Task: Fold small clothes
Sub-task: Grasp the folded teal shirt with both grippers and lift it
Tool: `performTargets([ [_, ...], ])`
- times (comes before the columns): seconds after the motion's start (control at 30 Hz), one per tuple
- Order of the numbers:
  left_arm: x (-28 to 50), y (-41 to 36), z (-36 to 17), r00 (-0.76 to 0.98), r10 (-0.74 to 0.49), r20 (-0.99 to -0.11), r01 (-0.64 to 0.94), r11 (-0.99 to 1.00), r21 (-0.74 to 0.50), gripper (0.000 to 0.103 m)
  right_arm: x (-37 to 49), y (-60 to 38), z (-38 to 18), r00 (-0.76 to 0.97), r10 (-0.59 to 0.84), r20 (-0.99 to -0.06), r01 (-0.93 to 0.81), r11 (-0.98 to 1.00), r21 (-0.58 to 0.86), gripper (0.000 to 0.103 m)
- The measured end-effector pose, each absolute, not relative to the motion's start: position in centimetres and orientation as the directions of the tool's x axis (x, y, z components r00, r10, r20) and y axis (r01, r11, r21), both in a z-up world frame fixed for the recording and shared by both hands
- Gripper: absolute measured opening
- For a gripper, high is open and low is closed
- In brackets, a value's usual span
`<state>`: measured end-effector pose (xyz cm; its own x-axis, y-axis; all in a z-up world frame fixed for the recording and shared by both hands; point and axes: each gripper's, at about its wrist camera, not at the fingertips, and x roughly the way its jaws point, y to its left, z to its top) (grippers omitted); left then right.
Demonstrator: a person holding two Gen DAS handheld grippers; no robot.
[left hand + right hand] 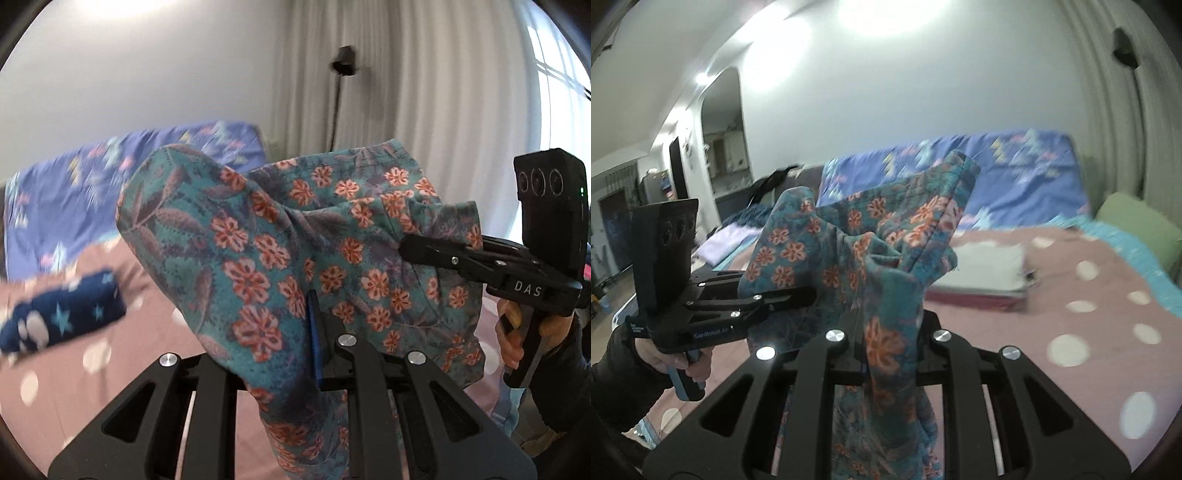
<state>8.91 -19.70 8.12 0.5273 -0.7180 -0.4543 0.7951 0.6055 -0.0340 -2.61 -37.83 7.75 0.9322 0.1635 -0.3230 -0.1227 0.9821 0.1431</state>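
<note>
Both grippers are clamped on the same floral garment (280, 236), held up in the air above the bed (1089, 306). The L gripper (321, 332) has cloth pinched between its closed jaws, w/ fabric bunching up ahead of it and a tail hanging below. The R gripper (410, 249) comes in from the right of the L one, jaws closed on a gathered corner. Between the two the cloth sags and folds over itself, not taut.

From the R wrist view it's the same story: cloth runs through the R gripper's own jaws (886, 339), and the L gripper (809, 295) bites an edge just left of it. A sleeve or leg (956, 177) sticks up ahead; can't tell which.

Step in hand looks like lifting and spreading the piece before laying it flat. To do it well, I'd say:
- pull the hands apart till the top edge is straight, no slack
- keep both grips level so the hem hangs even
- let the bunched part shake out before going down
- lay it on bare bed, clear of the folded stack (982, 273) ahead-right of the R gripper and the dark star-print bundle (62, 314) left of the L one

Risk: both grips hold bunched cloth, maybe several layers, so it may not open.
</note>
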Motion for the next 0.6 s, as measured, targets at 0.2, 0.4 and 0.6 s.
performTargets([
  [0.2,5.9,-26.0,11.1,0.494,-0.762,-0.419,0.846,0.533,0.029,0.016,-6.9,-42.2,10.3,0.959,0.037,-0.281,-0.011,0.995,0.096,0.015],
  [0.4,5.0,-32.5,12.1,0.426,-0.801,-0.421,0.891,0.452,0.044,0.016,-9.6,-46.5,11.3,0.958,-0.102,-0.268,0.120,0.991,0.054,0.015],
  [0.6,5.6,-38.1,12.6,0.374,-0.821,-0.432,0.920,0.386,0.063,0.016,-11.1,-49.8,11.2,0.947,-0.210,-0.242,0.222,0.975,0.021,0.015],
])
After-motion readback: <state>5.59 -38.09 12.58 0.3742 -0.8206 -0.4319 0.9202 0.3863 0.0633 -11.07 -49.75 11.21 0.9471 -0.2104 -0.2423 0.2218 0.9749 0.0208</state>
